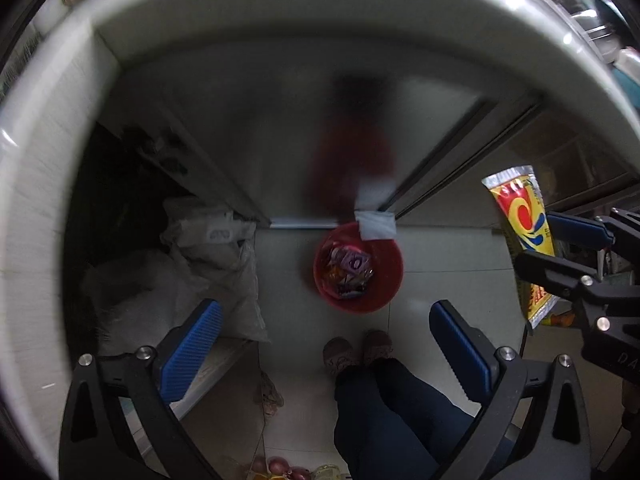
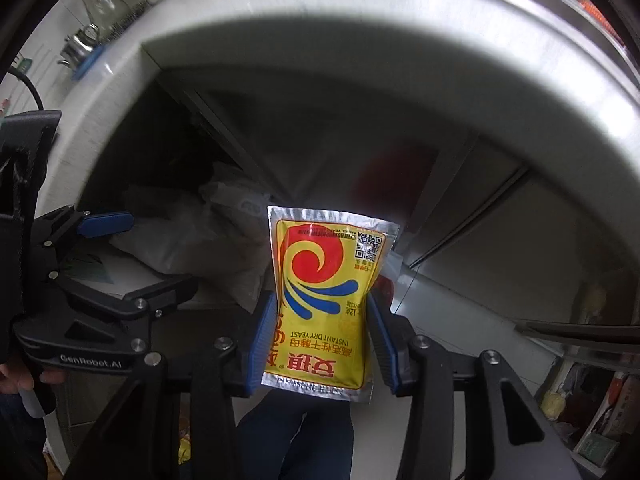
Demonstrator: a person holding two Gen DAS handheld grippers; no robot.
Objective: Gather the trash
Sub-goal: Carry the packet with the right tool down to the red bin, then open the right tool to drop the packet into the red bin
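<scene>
A red bin [image 1: 358, 268] stands on the floor below, holding several wrappers [image 1: 350, 266]. My left gripper [image 1: 324, 340] is open and empty, high above the floor, with the bin just ahead of its fingers. My right gripper [image 2: 322, 336] is shut on a yellow instant dry yeast packet [image 2: 324, 300] with a red and blue swirl, held upright. From the left wrist view the packet [image 1: 520, 236] and the right gripper [image 1: 568, 252] hang to the right of the bin. The bin is mostly hidden behind the packet in the right wrist view.
A white counter edge [image 1: 280, 4] arcs overhead. Frosted sliding cabinet doors [image 1: 280, 128] stand behind the bin. White sacks [image 1: 208, 256] lie in the open cupboard at left. The person's legs and slippers [image 1: 356, 350] are just below the bin. Onions [image 1: 280, 468] lie on the floor.
</scene>
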